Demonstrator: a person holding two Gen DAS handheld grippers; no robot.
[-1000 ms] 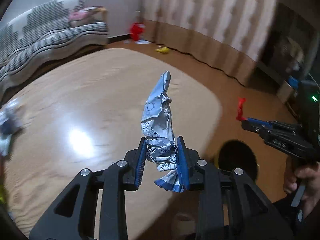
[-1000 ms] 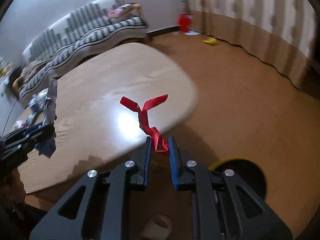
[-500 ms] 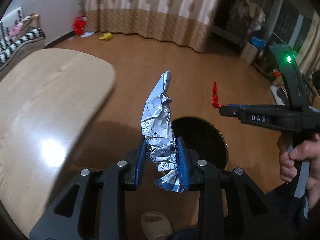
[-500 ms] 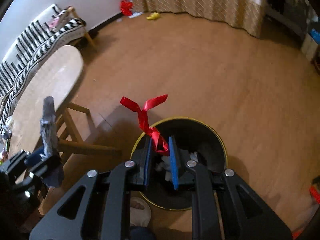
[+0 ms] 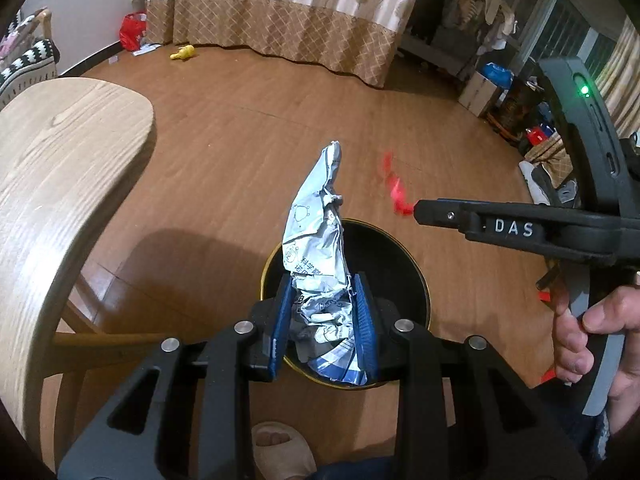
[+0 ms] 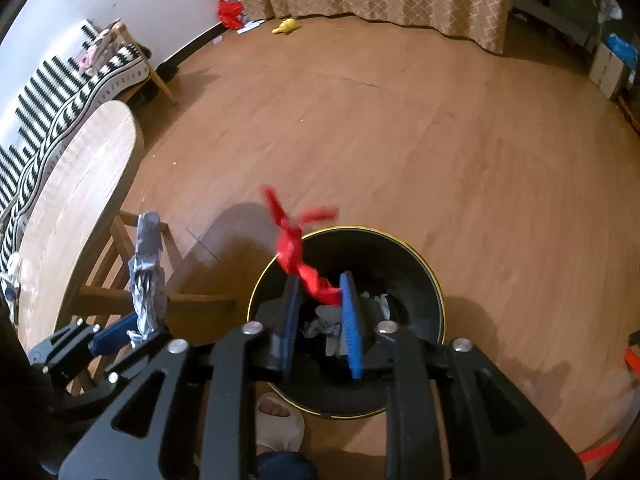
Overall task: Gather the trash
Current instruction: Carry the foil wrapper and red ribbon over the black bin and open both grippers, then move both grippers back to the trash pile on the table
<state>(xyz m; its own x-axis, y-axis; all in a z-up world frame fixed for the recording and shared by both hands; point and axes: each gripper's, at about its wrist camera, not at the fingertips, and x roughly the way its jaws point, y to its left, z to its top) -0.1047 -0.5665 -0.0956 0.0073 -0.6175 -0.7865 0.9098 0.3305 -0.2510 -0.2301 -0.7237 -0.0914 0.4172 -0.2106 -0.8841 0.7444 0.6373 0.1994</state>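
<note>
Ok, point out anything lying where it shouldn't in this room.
A yellow toy-like object lies loose on the floor by the curtain, with a red bag and scattered papers near the wall. Both look like uncollected litter. The bin stands upright.

Dim, warm indoor light falls from above, perhaps from one ceiling lamp. The trash bin [image 6: 434, 300] casts a soft shadow on the floor [image 6: 400, 140]. The red ribbon [image 6: 296, 248] smears with motion blur. Fisheye edges bend and darken.

Open bin [image 6: 416, 256] mouth below, table [image 5: 60, 184] edge left, bare floor [image 6: 400, 140] beyond
</note>
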